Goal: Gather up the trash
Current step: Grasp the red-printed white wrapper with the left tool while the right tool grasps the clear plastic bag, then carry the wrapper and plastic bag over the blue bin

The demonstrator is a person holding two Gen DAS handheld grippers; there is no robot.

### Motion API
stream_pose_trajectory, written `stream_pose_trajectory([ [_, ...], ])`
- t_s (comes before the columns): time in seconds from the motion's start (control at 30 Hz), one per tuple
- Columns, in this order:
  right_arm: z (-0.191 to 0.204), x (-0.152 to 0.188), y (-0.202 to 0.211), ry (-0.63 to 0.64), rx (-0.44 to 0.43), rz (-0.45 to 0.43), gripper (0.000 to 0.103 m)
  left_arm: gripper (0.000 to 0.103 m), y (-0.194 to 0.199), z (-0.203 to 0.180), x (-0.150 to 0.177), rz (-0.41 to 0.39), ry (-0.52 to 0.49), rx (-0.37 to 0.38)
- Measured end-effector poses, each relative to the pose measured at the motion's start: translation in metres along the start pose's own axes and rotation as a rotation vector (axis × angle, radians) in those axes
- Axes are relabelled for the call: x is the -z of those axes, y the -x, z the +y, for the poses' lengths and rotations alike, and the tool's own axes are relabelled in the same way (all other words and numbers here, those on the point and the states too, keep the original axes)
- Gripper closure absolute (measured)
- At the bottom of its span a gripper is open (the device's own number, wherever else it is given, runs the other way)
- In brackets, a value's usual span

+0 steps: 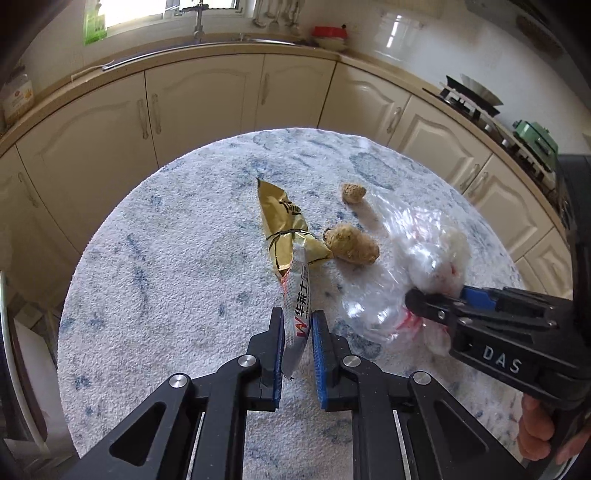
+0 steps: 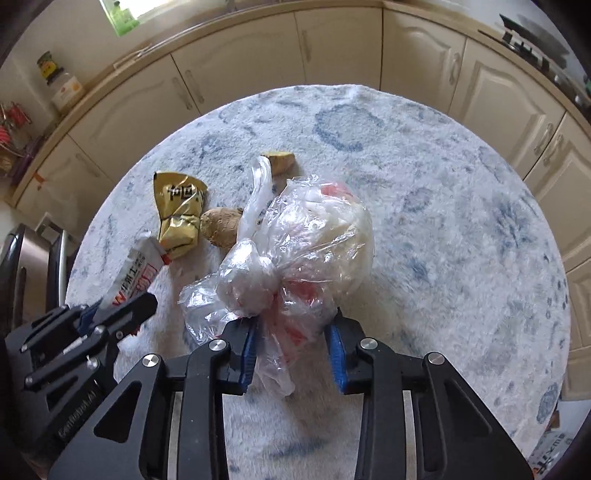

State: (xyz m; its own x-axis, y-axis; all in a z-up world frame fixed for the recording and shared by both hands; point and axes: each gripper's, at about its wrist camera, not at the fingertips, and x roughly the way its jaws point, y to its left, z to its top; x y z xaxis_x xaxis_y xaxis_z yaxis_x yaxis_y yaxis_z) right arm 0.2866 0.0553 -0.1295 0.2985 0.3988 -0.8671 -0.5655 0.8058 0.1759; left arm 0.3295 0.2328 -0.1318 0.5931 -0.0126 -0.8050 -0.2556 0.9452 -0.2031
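Observation:
My left gripper [image 1: 297, 317] is shut on the near end of a silver sachet wrapper [image 1: 298, 291], whose far end rests on a crumpled gold wrapper [image 1: 280, 221]. To its right lie two brown ginger pieces, a large one [image 1: 352, 243] and a small one [image 1: 354, 192]. A knotted clear plastic bag [image 2: 314, 240] holding white and red scraps sits on the round blue-white table cover [image 2: 443, 221]. My right gripper [image 2: 291, 328] is shut on the bag's knotted neck, both blue pads against the plastic. The left gripper [image 2: 122, 306] also shows in the right wrist view, with the silver wrapper [image 2: 136, 273] in it.
Cream kitchen cabinets [image 1: 207, 99] curve around behind the table, with a sink tap [image 1: 198, 22] at the back and a gas hob [image 1: 469, 99] at the right. A person's hand [image 1: 535, 432] holds the right gripper's handle. The table cover's far half is bare.

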Motion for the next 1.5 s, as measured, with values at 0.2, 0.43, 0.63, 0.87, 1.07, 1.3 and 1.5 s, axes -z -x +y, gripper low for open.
stream_pose_trajectory([
  [0.2,-0.009,0.023,0.019,-0.017,-0.017,-0.008,0.071,0.093,0.021,-0.006,0.011,-0.009,-0.022,-0.001],
  [0.43,-0.024,0.050,0.043,-0.043,-0.012,-0.027,0.071,0.093,0.040,-0.028,0.024,-0.014,-0.061,0.027],
  [0.63,-0.044,0.068,0.061,-0.089,-0.012,-0.042,0.071,0.093,0.051,-0.056,0.037,-0.016,-0.117,0.049],
  [0.87,-0.075,0.093,0.089,-0.149,0.018,-0.078,0.071,0.093,0.064,-0.097,0.048,-0.022,-0.188,0.087],
  [1.07,-0.111,0.120,0.115,-0.227,0.060,-0.104,0.071,0.093,0.067,-0.141,0.058,-0.013,-0.269,0.131],
  [1.3,-0.164,0.158,0.144,-0.339,0.127,-0.133,0.071,0.093,0.063,-0.204,0.076,0.008,-0.381,0.206],
  [1.5,-0.214,0.201,0.163,-0.452,0.194,-0.137,0.071,0.093,0.051,-0.261,0.094,0.048,-0.483,0.256],
])
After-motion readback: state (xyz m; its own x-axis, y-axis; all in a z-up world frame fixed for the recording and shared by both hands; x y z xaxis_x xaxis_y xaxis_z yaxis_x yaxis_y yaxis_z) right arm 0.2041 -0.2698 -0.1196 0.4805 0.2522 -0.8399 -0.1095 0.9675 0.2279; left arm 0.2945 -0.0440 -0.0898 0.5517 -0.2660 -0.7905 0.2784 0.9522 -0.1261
